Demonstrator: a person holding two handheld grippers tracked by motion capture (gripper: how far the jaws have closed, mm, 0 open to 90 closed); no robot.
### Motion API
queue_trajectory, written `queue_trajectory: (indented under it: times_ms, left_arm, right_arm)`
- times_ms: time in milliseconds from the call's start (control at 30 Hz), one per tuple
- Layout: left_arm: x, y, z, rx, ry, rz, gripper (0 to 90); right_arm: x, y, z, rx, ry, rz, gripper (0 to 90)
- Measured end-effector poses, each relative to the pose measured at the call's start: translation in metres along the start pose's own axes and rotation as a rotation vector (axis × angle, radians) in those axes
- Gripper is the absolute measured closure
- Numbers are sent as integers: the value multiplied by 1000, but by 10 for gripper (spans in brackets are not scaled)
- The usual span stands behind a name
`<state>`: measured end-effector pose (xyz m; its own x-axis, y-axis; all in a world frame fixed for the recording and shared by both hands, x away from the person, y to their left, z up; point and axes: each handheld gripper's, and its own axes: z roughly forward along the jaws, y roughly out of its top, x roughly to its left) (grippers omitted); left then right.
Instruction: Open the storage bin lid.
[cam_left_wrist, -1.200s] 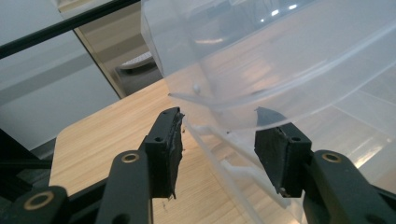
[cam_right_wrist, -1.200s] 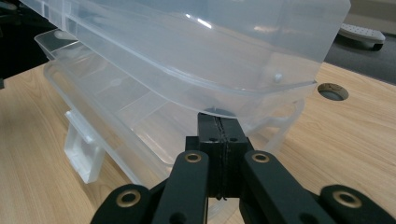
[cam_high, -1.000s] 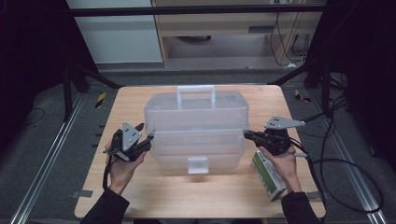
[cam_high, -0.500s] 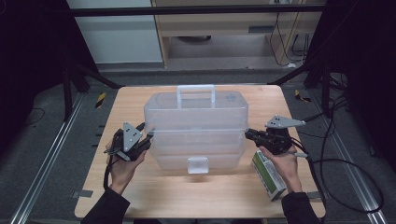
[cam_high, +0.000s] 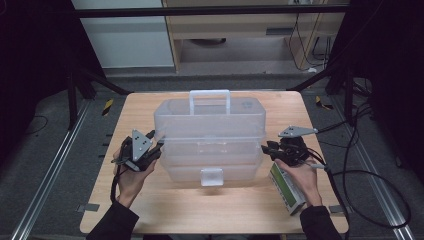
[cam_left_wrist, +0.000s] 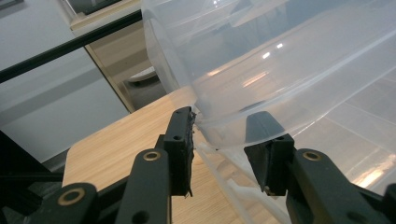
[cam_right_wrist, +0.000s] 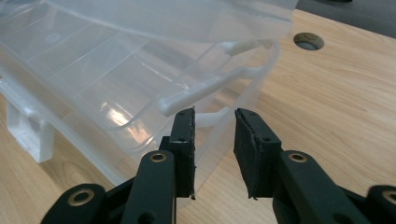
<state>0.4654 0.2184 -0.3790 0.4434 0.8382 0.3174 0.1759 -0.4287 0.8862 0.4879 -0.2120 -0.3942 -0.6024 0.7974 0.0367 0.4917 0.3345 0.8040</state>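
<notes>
A clear plastic tool box (cam_high: 210, 135) with a white handle (cam_high: 209, 100) and a front latch (cam_high: 211, 176) stands mid-table. My left gripper (cam_high: 158, 148) is at its left end, open. In the left gripper view the gripper (cam_left_wrist: 224, 144) has its jaws either side of a rim of the box (cam_left_wrist: 280, 79). My right gripper (cam_high: 266, 149) is at the right end, also open. In the right gripper view the gripper (cam_right_wrist: 214, 135) has its jaws just short of the box's corner (cam_right_wrist: 252, 74), where a compartmented tray (cam_right_wrist: 93, 70) shows under the lid.
A green and white carton (cam_high: 286, 186) lies on the wooden table (cam_high: 150, 107) under the right hand. A cable hole (cam_right_wrist: 307, 41) sits in the tabletop beyond the box. Cables (cam_high: 360, 175) trail off the right edge. Dark floor and rails surround the table.
The left gripper has edged slightly toward the box's left end. The right gripper and the box have barely moved.
</notes>
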Motion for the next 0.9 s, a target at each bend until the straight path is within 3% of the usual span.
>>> queue_trajectory:
  times_ms: [300,433,900]
  left_arm:
    - [2,4,1,2,-1,-1,626]
    - [5,7,3,-5,-2,-21,630]
    - [12,14,8,-6,2,-34,647]
  right_arm:
    - [4,-3,12,55,-14,-12,710]
    - [5,-4,15,69,-10,-15,722]
    - [7,-4,19,73,4,3,765]
